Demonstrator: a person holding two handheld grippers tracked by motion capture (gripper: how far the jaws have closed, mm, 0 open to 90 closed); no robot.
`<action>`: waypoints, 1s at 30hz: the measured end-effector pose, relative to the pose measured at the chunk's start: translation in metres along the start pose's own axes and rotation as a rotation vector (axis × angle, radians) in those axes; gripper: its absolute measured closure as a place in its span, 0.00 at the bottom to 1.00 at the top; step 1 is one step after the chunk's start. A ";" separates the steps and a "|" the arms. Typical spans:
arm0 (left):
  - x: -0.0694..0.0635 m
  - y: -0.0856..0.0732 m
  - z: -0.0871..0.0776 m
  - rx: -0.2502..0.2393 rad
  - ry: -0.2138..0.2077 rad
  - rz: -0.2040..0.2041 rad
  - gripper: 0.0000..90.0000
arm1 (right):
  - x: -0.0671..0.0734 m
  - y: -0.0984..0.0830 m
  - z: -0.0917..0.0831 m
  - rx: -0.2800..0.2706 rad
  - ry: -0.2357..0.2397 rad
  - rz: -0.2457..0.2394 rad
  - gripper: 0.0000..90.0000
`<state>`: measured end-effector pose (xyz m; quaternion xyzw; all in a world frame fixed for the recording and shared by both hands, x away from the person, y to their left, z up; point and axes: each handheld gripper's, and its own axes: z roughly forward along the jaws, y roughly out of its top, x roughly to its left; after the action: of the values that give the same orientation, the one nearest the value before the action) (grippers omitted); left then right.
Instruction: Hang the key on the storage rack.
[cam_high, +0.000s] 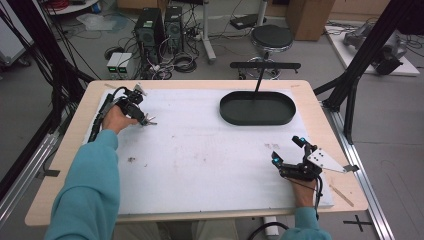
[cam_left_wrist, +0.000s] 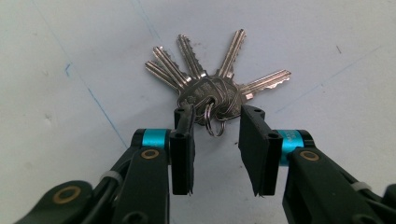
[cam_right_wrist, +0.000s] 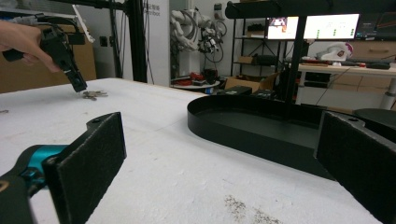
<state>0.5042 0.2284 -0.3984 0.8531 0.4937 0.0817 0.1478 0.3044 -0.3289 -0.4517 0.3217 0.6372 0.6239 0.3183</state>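
A bunch of silver metal keys on a split ring (cam_left_wrist: 212, 91) is lying fanned out on the white foam mat (cam_high: 200, 150) at the table's far left. The left gripper (cam_left_wrist: 217, 119) is hovering over it with jaws apart, the tips sitting either side of the ring and key heads without clamping them. The right gripper (cam_high: 287, 150) is resting near the mat's right front, jaws spread wide and holding nothing, well apart from the keys, facing the black oval tray (cam_right_wrist: 261, 126).
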 end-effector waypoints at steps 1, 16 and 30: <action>0.000 0.000 0.000 0.000 0.000 0.000 0.75 | 0.000 0.000 0.000 0.000 0.000 0.000 0.01; -0.001 0.001 0.004 0.006 0.005 -0.003 0.83 | 0.000 0.000 0.000 0.001 0.000 0.004 0.01; -0.002 0.002 0.005 0.009 -0.001 -0.002 0.95 | 0.000 0.000 0.000 0.001 0.000 0.003 0.01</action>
<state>0.5060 0.2251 -0.4029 0.8533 0.4949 0.0787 0.1443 0.3043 -0.3289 -0.4517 0.3230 0.6370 0.6241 0.3169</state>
